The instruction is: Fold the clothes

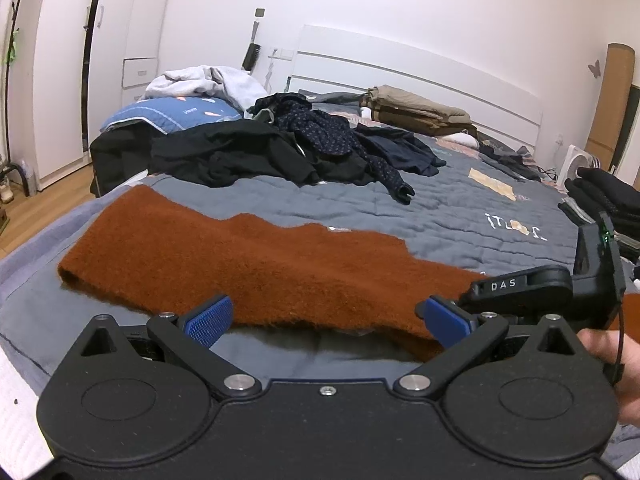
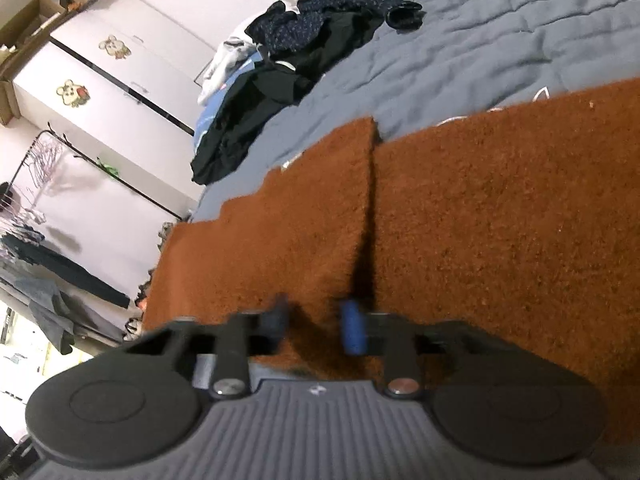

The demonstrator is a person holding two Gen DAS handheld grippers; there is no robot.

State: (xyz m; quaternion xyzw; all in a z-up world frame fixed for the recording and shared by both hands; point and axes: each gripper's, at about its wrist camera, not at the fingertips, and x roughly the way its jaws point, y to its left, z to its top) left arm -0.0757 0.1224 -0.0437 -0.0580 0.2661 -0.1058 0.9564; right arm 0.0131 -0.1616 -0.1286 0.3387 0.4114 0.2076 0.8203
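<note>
Rust-brown fuzzy knit garment (image 1: pixel 248 268) spread flat across a grey quilted bedspread (image 1: pixel 440 208), near the bed's front edge.

From the left: white wardrobe doors (image 1: pixel 60 60) with cartoon stickers; then a heap of black and dark dotted clothes (image 1: pixel 280 148) further back on the bed, well apart from the knit. Left gripper (image 1: pixel 326 320) low over the garment's near edge, blue pads (image 1: pixel 210 320) spread wide, nothing between them. Folded tan clothing (image 1: pixel 416 114) by the white headboard. Stack of folded dark clothes (image 1: pixel 608 200) at far right. Right gripper (image 2: pixel 316 326) over the knit (image 2: pixel 480 220) beside a folded-over edge, blurred, fingers (image 2: pixel 354 330) narrowly apart with brown fabric showing between; cannot tell whether pinching it.
</note>
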